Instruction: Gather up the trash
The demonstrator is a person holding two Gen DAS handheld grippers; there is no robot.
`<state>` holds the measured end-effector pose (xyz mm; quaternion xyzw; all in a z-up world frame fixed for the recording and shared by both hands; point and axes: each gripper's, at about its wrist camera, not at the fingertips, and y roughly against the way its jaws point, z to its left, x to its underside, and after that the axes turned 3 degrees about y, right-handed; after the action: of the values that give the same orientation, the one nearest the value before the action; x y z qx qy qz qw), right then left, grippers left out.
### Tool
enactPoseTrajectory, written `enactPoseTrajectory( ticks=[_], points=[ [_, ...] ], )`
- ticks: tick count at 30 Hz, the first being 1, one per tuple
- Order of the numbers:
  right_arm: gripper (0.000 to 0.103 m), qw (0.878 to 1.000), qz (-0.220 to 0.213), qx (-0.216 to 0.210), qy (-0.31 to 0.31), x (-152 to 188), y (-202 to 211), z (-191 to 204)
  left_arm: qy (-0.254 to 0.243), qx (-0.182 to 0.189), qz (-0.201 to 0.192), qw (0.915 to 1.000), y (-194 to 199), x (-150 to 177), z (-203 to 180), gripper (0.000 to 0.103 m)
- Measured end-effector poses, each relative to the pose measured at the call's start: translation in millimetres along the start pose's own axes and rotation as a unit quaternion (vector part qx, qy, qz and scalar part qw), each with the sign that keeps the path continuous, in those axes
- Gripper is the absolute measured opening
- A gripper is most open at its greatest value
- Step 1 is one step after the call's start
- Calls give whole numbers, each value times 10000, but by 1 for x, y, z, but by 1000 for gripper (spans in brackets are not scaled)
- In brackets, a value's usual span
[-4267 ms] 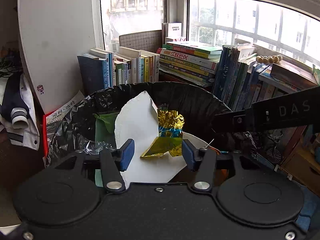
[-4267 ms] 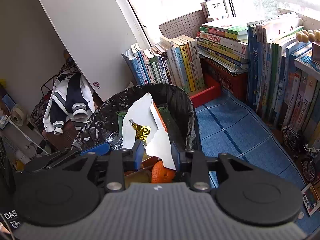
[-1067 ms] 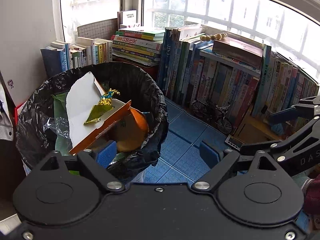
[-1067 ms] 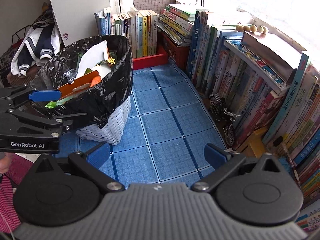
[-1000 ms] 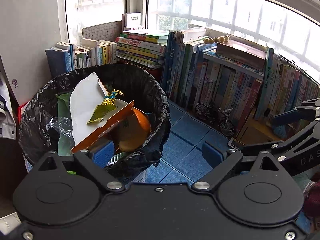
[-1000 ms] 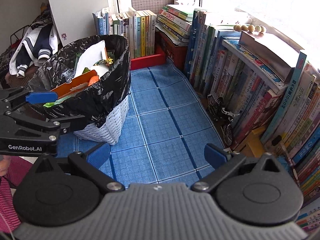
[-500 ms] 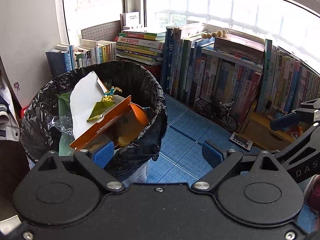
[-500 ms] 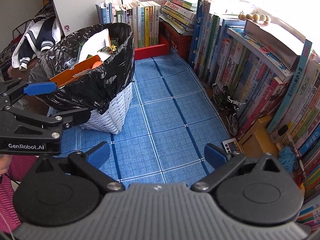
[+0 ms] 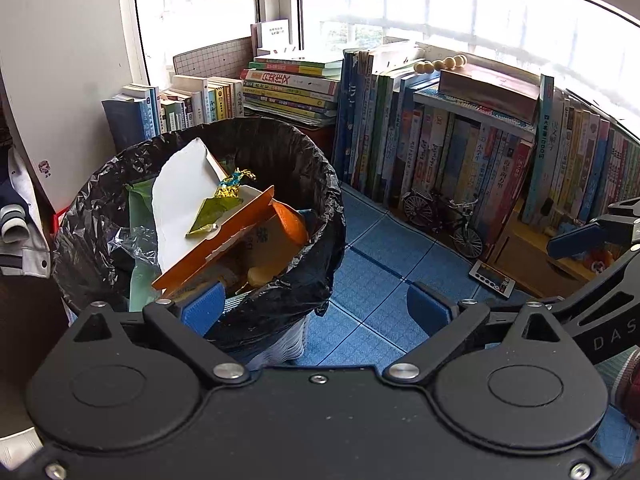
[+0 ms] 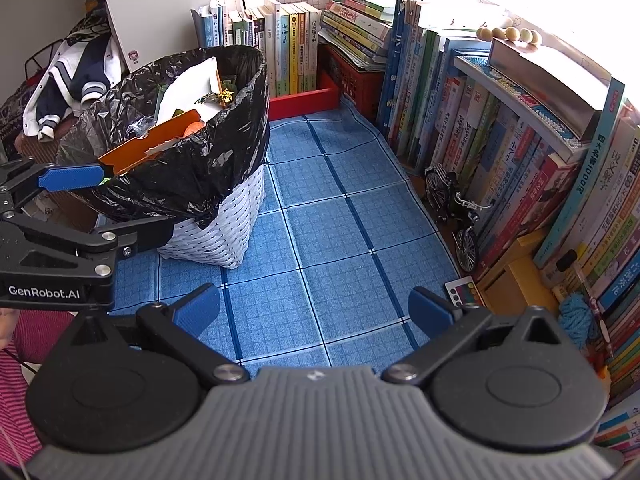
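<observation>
Where the far left of the right wrist view begins, a navy-and-white jacket lies crumpled against the wall. Next to it stands the white woven plastic wastebasket, lined with a glossy, wrinkled black plastic bag folded over its rim. It sits on a blue gridded floor mat.

Inside the basket the trash is piled above the rim. A flat white cardboard sheet leans upright against the back of the liner, its long axis running from lower front to upper rear. On it rests a crinkled gold and green foil wrapper, its twisted tip pointing up and back. An orange cardboard box flap lies tilted across the front, with its long edge rising from lower left to upper right. A rounded piece of orange peel sits just beside its upper end.

The left gripper hovers over the basket's near rim, its blue-padded fingers spread wide and holding nothing. The right gripper hangs over the bare mat, fingers likewise wide apart and empty.

Further right, rows of upright books line the wall, with a small black metal bicycle model standing before them.
</observation>
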<state>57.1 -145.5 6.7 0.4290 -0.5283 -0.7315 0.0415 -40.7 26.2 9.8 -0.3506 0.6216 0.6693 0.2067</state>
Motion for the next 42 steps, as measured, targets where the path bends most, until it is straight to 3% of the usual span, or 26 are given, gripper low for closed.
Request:
enactPoseTrajectory(
  ticks=[42],
  points=[
    [103,9999,62,83,-95,2,-6,-1,26,-47,27,10000,1,1,4,98]
  ],
)
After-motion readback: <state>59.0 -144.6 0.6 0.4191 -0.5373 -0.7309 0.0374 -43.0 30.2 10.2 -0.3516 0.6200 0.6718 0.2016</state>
